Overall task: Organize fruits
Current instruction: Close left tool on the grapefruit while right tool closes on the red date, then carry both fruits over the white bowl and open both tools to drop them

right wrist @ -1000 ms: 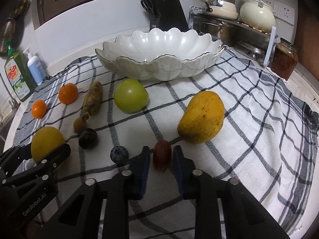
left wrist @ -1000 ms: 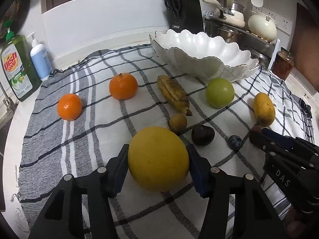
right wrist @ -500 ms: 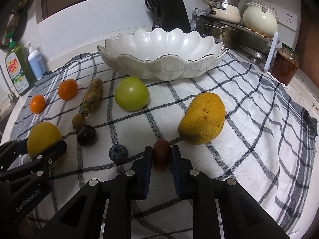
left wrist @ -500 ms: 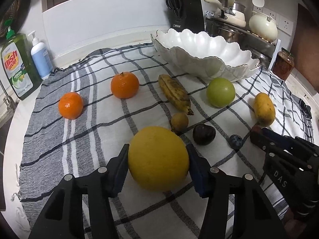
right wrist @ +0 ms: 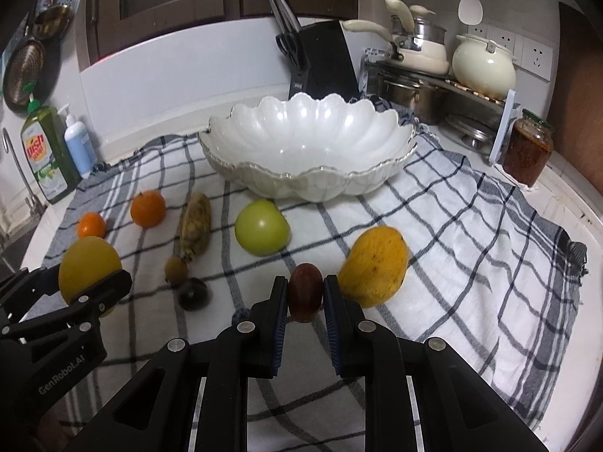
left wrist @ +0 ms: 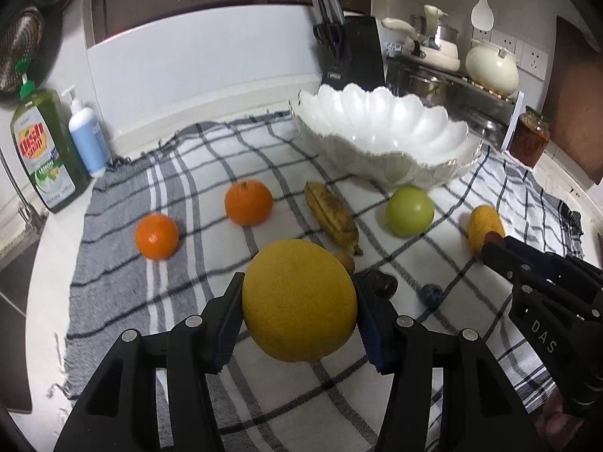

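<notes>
- Here, surface: a pale kitchen counter (right wrist: 565, 203) spread with a checked cloth (right wrist: 471, 226) of white, grey and black; white backsplash and dark cabinet doors behind.
- Back edge of the counter: a black knife block (right wrist: 324, 60), a metal rack with cream pots (right wrist: 482, 64), a jar of reddish preserve (right wrist: 527, 150) toward the right back corner; green dish soap (left wrist: 41, 150) and a blue pump bottle (left wrist: 86, 139) at the left back corner.
- White scalloped bowl (right wrist: 309, 150): on the cloth near its back edge, nothing in it.
- Left gripper (left wrist: 299, 301): clenched on a large yellow citrus (left wrist: 299, 301), a pad pressed to each side; the fruit hangs clear of the cloth.
- Right gripper (right wrist: 306, 293): clamped on a small dark-red fruit (right wrist: 306, 290), which stands upright between the pads, above the cloth.
- Loose on the cloth, between the grippers and the bowl: two oranges (left wrist: 156, 235) (left wrist: 248, 203) toward the left edge, a spotted banana (left wrist: 331, 214), a green apple (left wrist: 409, 211), a mango (right wrist: 373, 267) just right of the red fruit.
- Small items between the two grippers: a little brown fruit (right wrist: 176, 269), a dark plum-like fruit (right wrist: 194, 293), a blueberry (left wrist: 431, 293).
- The apple lies directly before the bowl's front wall, in line with the right gripper.
</notes>
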`<act>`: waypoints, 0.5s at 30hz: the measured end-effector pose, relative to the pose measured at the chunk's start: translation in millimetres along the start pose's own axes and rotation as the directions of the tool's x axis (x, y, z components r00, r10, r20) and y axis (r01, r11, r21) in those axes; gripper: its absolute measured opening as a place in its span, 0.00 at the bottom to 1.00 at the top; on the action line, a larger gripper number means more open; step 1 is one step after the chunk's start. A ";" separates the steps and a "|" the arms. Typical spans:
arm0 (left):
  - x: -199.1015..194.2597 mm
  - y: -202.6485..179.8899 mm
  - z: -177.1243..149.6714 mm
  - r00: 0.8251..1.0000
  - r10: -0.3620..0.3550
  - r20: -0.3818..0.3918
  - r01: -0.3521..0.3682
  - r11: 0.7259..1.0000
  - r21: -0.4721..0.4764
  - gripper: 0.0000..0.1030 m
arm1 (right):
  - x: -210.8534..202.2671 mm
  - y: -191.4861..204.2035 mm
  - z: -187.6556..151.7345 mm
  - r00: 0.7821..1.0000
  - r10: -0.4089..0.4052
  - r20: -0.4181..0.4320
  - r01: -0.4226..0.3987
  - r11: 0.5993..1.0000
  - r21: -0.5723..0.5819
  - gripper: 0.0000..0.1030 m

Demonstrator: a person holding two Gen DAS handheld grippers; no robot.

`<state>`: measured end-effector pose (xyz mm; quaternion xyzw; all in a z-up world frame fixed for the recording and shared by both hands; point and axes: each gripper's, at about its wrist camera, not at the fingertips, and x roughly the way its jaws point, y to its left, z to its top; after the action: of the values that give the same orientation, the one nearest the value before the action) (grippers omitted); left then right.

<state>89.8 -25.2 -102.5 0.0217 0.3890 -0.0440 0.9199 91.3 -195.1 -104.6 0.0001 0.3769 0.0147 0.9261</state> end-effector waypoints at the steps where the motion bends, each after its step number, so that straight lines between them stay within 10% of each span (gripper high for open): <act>1: -2.1 0.1 3.2 1.000 -0.003 0.006 0.003 1.000 0.001 0.53 | -1.6 -0.7 1.7 1.000 0.001 0.005 -0.001 1.000 0.002 0.20; 15: -27.0 -8.0 59.9 0.994 -0.041 0.105 0.036 0.998 0.043 0.53 | -30.4 -9.6 48.1 0.992 -0.005 0.124 0.004 1.000 0.015 0.20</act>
<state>113.1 -35.8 -41.4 0.0308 0.3390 -0.0708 0.9376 103.4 -205.0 -49.1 0.0072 0.3187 0.0097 0.9478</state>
